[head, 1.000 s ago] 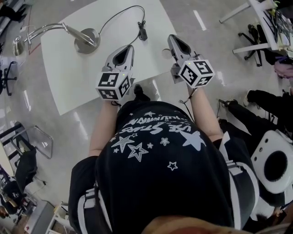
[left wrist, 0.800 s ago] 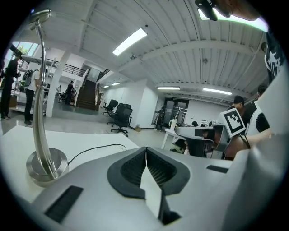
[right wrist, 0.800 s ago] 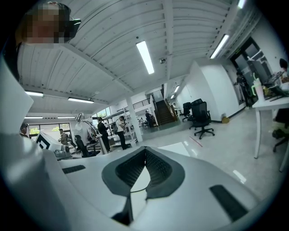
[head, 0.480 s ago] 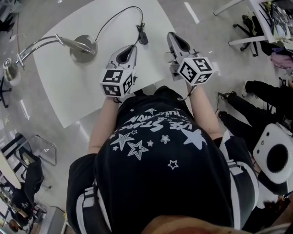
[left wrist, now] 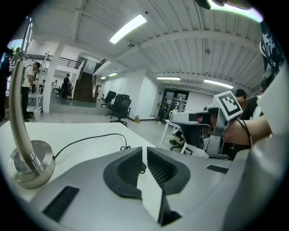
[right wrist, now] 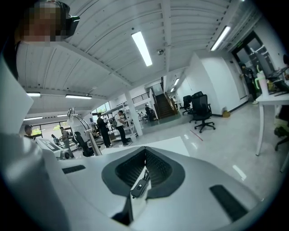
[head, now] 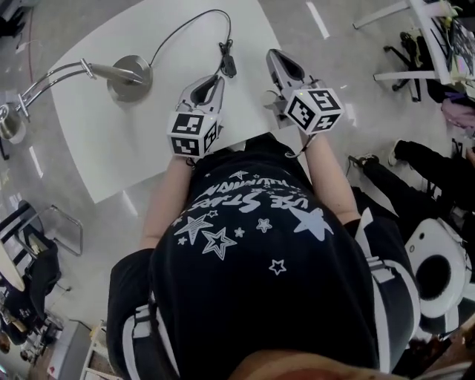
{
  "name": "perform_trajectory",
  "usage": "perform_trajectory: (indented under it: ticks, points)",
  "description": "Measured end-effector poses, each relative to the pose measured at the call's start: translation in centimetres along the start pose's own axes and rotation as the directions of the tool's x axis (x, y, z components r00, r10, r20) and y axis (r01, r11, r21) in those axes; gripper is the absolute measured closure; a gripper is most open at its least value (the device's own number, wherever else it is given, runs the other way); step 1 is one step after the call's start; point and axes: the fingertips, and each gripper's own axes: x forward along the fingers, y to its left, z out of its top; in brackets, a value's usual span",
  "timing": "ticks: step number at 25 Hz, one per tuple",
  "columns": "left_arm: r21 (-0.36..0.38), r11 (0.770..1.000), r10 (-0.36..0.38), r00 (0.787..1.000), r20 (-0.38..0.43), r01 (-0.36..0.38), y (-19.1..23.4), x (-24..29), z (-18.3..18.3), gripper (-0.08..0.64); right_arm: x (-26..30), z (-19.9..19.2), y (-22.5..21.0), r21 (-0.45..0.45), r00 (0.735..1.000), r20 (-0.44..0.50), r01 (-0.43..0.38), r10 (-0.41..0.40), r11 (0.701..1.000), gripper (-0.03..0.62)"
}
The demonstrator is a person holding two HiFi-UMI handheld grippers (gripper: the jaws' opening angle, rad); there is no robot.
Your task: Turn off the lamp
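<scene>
White bench [head: 111, 141]; left tool [head: 215, 77] and right tool [head: 273, 54] both pressed together, empty. Risk: a closed tip could shove the loose inline switch [head: 227, 65] aside, unpressed.

- The table [head: 111, 148] lies bare between the lamp base [head: 130, 78] and its near edge, so there is open room on that side.
- The base stands left of the left gripper [head: 214, 79], apart from it. Its arm [head: 52, 74] arcs away past the table's left edge.
- The cord [head: 208, 11] loops over the far part of the table and down to the switch [head: 228, 65], which lies between the two grippers' tips.
- The right gripper [head: 272, 53] hangs near the table's right edge, with open floor [head: 334, 44] beyond it.
- A desk [head: 415, 37] stands well apart at the far right.
</scene>
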Motion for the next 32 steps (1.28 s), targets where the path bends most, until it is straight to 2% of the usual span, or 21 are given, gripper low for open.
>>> perform_trajectory:
  ticks: [5, 10, 15, 20, 24, 32]
  points:
    - [-0.011, 0.997, 0.072, 0.997, -0.039, -0.073, -0.3, 1.5, -1.3, 0.542, 1.9, -0.2, -0.9, -0.026, 0.994, -0.063, -0.093, 0.092, 0.995, 0.586]
    - [0.003, 0.994, 0.108, 0.992, -0.071, -0.108, -1.1, 3.3, -2.3, 0.460, 3.0, -0.5, -1.4, -0.031, 0.980, -0.115, -0.170, 0.165, 0.985, 0.586]
    - [0.053, 0.982, 0.187, 0.977, -0.103, -0.183, -0.9, 4.5, -4.2, 0.396, 3.7, -1.6, -1.3, -0.028, 0.958, -0.164, -0.241, 0.234, 0.970, 0.586]
    - [0.086, 0.958, 0.282, 0.953, -0.110, -0.273, 0.1, 5.7, -5.1, 0.396, 4.0, -2.6, -0.7, -0.053, 0.930, -0.218, -0.314, 0.295, 0.948, 0.586]
    - [0.078, 0.948, 0.316, 0.942, -0.110, -0.308, 0.3, 6.9, -5.6, 0.396, 4.3, -3.6, -0.6, -0.066, 0.909, -0.258, -0.354, 0.327, 0.933, 0.586]
    - [0.096, 0.904, 0.427, 0.894, -0.134, -0.417, 1.6, 8.0, -6.7, 0.397, 4.3, -4.6, -1.5, -0.075, 0.875, -0.316, -0.408, 0.366, 0.910, 0.586]
